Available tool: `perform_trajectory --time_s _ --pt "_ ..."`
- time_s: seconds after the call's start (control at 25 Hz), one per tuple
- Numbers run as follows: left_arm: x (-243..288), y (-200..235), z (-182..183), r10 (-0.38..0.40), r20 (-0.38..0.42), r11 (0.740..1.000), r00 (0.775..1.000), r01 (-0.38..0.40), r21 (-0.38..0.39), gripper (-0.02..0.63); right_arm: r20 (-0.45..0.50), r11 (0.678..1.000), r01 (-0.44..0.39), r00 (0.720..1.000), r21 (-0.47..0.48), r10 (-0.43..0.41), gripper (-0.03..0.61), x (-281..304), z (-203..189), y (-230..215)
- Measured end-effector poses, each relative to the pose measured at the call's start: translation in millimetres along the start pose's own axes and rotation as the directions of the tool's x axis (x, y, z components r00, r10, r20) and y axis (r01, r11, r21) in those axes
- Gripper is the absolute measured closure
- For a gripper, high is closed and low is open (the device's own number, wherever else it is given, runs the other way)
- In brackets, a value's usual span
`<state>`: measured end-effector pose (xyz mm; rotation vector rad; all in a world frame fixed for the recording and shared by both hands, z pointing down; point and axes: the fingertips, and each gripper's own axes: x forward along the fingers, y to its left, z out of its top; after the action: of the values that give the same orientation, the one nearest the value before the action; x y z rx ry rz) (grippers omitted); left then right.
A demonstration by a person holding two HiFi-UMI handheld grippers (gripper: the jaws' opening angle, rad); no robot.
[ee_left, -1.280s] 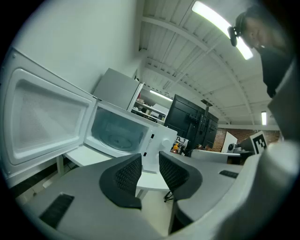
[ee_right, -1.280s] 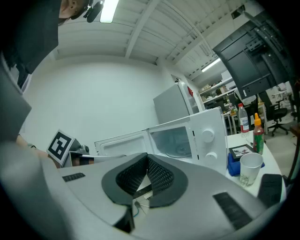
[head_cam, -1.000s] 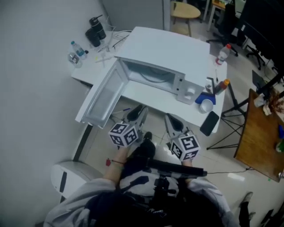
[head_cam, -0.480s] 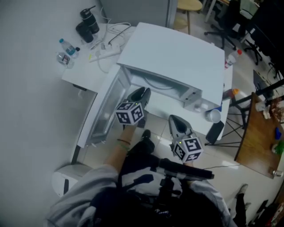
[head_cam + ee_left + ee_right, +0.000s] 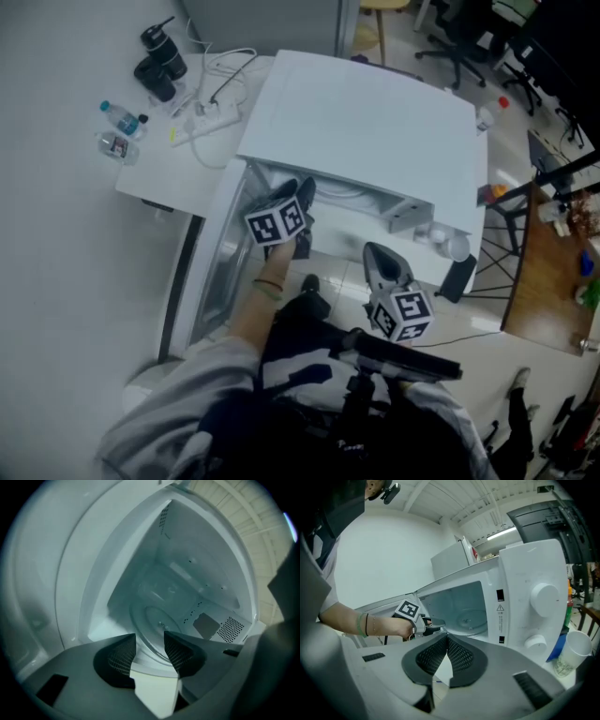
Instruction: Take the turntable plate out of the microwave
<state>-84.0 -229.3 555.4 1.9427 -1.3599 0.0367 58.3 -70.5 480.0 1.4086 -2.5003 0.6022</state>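
The white microwave (image 5: 361, 117) stands with its door swung open to the left. Inside lies the clear glass turntable plate (image 5: 161, 623), flat on the oven floor; it also shows in the right gripper view (image 5: 471, 619). My left gripper (image 5: 150, 638) is at the mouth of the cavity, just short of the plate's near rim. Its jaws have just been opening and stand open with nothing between them. From above, the left gripper (image 5: 302, 192) points into the opening. My right gripper (image 5: 446, 639) is shut and empty, held back in front of the microwave (image 5: 377, 251).
The open door (image 5: 211, 258) stretches along the left of my left arm. A paper cup (image 5: 573, 651) and the control knobs (image 5: 543, 595) are at the microwave's right. Water bottles (image 5: 117, 117) and a power strip (image 5: 214, 112) lie at the far left; a wooden table (image 5: 553, 281) stands right.
My left gripper has gone forward from in front of the table edge up to the microwave's opening. The right gripper has edged forward a little. The head view has shifted closer over the microwave.
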Motion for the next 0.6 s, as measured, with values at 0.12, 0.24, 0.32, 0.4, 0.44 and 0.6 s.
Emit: perform_trajectory --time_s 0.12,0.24,0.32,0.4,0.44,0.6 --pt "10 -3 1 -0.024 -0.002 0.999 1.0 0.024 -0.044 0.439 0.002 1.0 0.005 1.0 0.002 -0.005 0.577 6 3 -3" --pt "16 -4 7 -0.02 0.035 0.998 0.999 0.022 -0.059 0.44 0.001 1.0 0.005 1.0 0.001 -0.005 0.577 9 4 -4" --pt "17 -2 9 0.004 0.044 0.996 0.999 0.0 -0.087 0.44 0.0 1.0 0.016 1.0 0.004 -0.016 0.577 10 4 -6" --pt "15 6 10 0.045 0.051 0.987 0.998 -0.036 -0.157 0.5 -0.002 1.0 0.028 1.0 0.01 -0.028 0.577 9 3 -9" --pt "13 11 10 0.058 0.062 0.98 0.996 -0.046 -0.193 0.546 -0.003 0.999 0.03 1.0 0.012 -0.03 0.577 9 2 -11" --pt "8 5 6 -0.05 0.116 0.957 0.992 0.081 -0.278 0.621 0.003 0.999 0.044 0.999 0.023 -0.044 0.577 9 1 -17"
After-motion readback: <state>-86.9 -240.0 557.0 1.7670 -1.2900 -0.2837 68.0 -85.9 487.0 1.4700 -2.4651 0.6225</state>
